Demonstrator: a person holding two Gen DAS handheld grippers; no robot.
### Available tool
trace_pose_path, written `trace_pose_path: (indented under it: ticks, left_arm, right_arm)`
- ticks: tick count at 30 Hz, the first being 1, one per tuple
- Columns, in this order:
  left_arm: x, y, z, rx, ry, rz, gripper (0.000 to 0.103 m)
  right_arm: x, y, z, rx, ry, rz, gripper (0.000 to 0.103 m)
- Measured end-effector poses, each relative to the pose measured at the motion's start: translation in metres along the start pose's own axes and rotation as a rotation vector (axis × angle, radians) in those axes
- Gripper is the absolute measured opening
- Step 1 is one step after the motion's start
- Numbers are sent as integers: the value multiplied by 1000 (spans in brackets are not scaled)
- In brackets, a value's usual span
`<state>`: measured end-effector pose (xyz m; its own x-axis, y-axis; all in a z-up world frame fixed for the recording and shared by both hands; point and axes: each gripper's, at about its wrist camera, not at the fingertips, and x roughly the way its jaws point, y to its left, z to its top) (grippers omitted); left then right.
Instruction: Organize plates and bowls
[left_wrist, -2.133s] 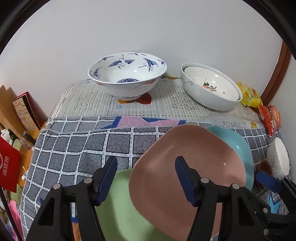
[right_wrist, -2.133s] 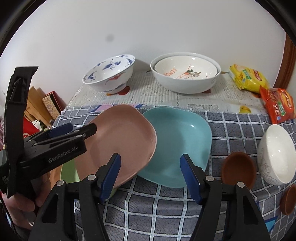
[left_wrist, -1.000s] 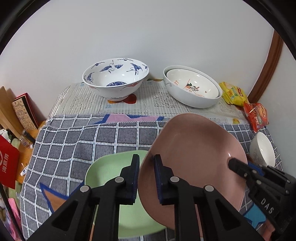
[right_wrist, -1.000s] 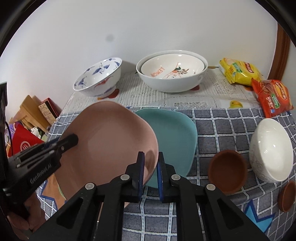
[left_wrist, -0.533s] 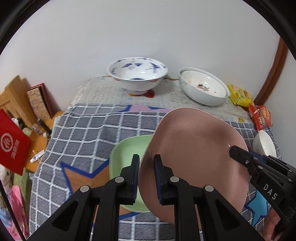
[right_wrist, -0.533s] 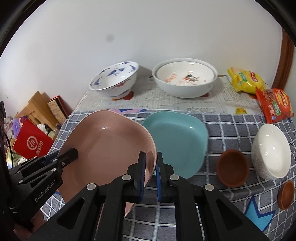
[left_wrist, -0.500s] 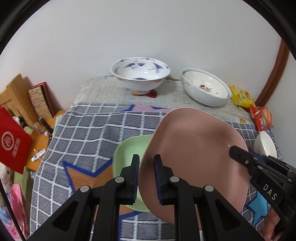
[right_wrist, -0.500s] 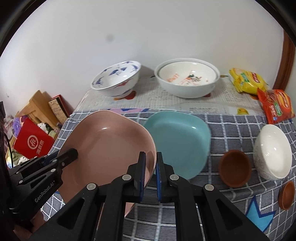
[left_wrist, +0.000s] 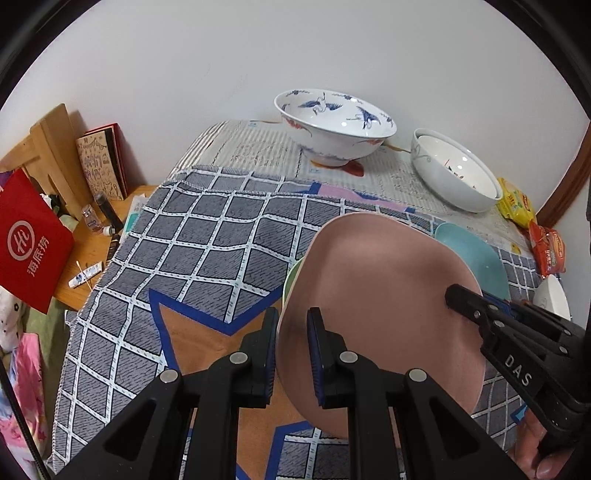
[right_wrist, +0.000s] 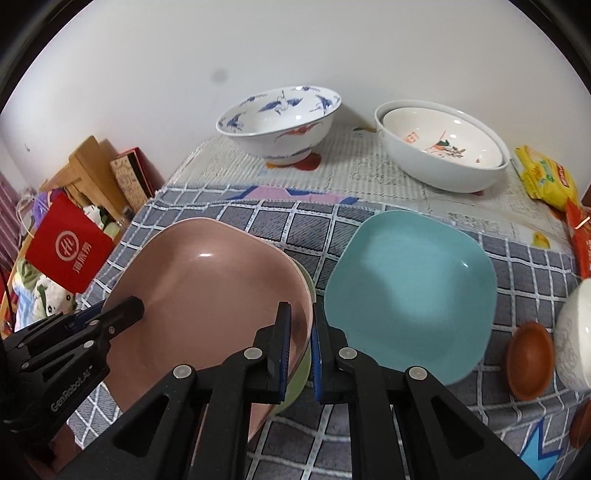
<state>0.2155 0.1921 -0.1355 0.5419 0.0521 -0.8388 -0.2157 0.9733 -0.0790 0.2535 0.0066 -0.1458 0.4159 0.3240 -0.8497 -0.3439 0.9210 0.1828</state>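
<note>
Two-gripper carry of the pink plate (right_wrist: 207, 291). The left gripper (left_wrist: 291, 354) is closed narrowly on the plate's near-left rim, and the right gripper (right_wrist: 300, 354) pinches the opposite rim in the same way, so the plate hangs between them, tilted, above the checked tablecloth (left_wrist: 207, 236). The green plate (right_wrist: 295, 384) lies directly beneath, only its edge showing; the teal plate (right_wrist: 410, 291) sits just beside it to the right. The likely step is to stack the pink plate on the green one. To do it well, level the plate, line its rounded corners up with those below, lower both ends together, and release only once it rests flat. Opening one gripper early would let the plate pivot and slide. The crane-pattern bowl (right_wrist: 280, 122) and the nested white bowls (right_wrist: 443, 147) stand well apart at the back.
</note>
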Motion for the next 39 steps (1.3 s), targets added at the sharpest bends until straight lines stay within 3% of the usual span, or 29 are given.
trace_pose_path:
  ticks: [18,24,26,28,34,39]
  left_arm:
    - [23,-4,-10,18,59,-3,16]
    - [13,-4,-12,39,57,22,40]
    - [6,-2,-13,38,40,30,42]
    - [3,-1,-12,34,40,34,42]
    - [-9,-11,-8,46,16,36,42]
    - [-16,-38,-2,69,-2,-11,42]
  right_arm:
    - [40,-2,14,-112,13,-10,12]
    - [41,4,13,-167,3,-8,14]
    - [39,5,13,-185,3,2,22]
    - [31,2,12,-175,-16,2,35]
    - [-10,-19,13,-126,-87,-16,38]
    - [-50,-61,9,-57,-137,-92,43]
